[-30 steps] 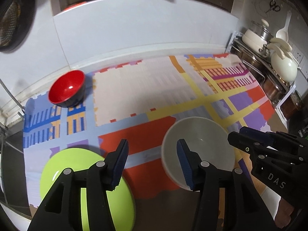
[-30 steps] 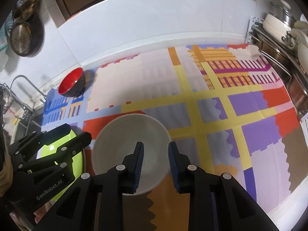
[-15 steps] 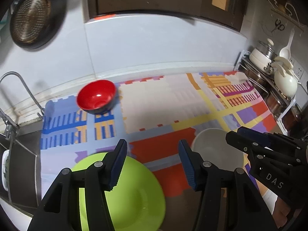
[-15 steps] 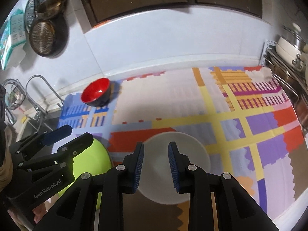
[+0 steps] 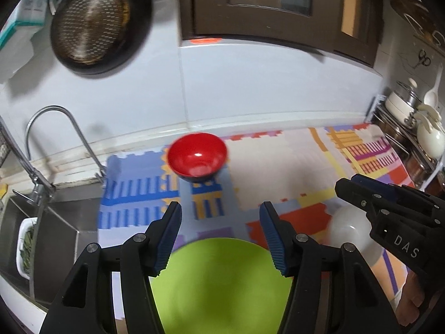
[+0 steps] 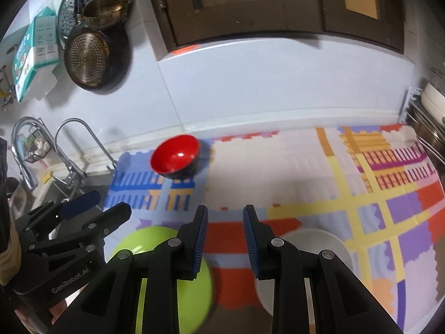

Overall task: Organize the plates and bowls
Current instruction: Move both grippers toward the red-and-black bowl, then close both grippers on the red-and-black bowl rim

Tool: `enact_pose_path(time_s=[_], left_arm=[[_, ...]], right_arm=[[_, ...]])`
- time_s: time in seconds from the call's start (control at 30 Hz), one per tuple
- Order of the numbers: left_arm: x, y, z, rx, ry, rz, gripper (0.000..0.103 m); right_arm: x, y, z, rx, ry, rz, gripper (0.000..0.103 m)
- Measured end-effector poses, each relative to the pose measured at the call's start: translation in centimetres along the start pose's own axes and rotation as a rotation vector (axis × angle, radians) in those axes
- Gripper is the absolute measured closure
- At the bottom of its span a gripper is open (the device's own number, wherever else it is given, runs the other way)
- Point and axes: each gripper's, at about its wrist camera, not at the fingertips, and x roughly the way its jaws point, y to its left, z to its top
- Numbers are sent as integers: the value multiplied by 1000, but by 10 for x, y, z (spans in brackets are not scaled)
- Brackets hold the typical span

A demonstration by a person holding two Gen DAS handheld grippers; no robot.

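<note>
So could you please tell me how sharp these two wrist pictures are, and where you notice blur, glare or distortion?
Left wrist view: the red bowl and patterned mat are smeared by motion blur, with a small glare spot in the bowl; the left claw stays crisp. Right wrist view: slightly sharper, same glare spot, and fisheye bending curves the counter edge.

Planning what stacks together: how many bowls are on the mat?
2: a red bowl at the mat's back near the faucet, and a white bowl at the front, right of the green plate.
</note>
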Motion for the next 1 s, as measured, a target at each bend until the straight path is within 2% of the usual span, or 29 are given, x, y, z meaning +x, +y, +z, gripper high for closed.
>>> enact_pose_path(time_s=[0.4, 0.7, 1.0], left_arm=[[20, 62, 17, -32, -5, 49, 46], [61, 94, 36, -41, 27, 53, 45], [115, 115, 54, -42, 64, 45, 45]], right_arm=[[35, 50, 30, -31, -19, 15, 75], [75, 66, 51, -11, -26, 15, 75], [132, 69, 63, 28, 36, -20, 75]])
